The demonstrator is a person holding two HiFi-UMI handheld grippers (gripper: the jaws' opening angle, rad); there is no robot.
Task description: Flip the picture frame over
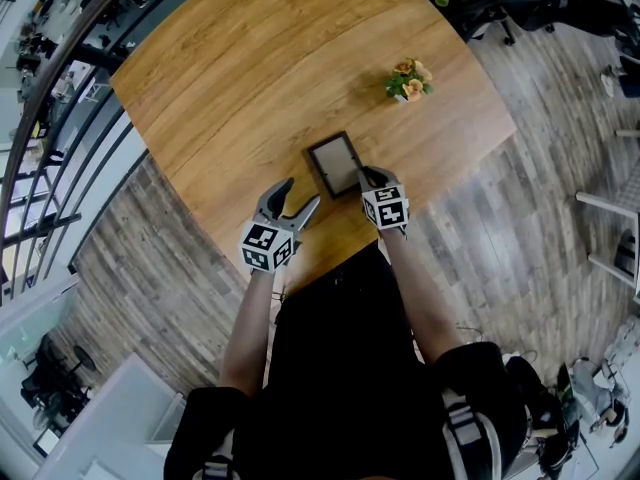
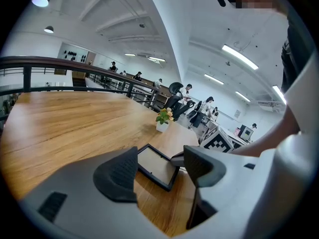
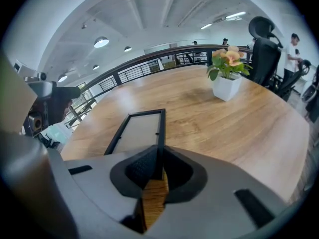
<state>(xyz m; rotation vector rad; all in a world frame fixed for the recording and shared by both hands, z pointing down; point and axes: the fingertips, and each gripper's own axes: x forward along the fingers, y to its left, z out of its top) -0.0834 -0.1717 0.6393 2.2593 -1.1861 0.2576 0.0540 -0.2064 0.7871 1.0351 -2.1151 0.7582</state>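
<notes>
No words, numbers or brand names can be read anywhere; the only marks are black-and-white square patterns on the cube [image 1: 268,245] of the left gripper [image 1: 303,193] and on that of the right gripper [image 1: 366,175]; they carry no lettering.

Left gripper [image 2: 159,157] jaws wide apart, nothing pressed between. Picture frame [image 2: 155,167] lying on wooden counter [image 2: 70,128], seen through gap. Right gripper [image 2: 178,159] touching frame's 3 o'clock edge. Potted plant [image 2: 163,119] at 12 o'clock beyond frame, well apart.

Bright overhead light, fisheye-warped edges
</notes>
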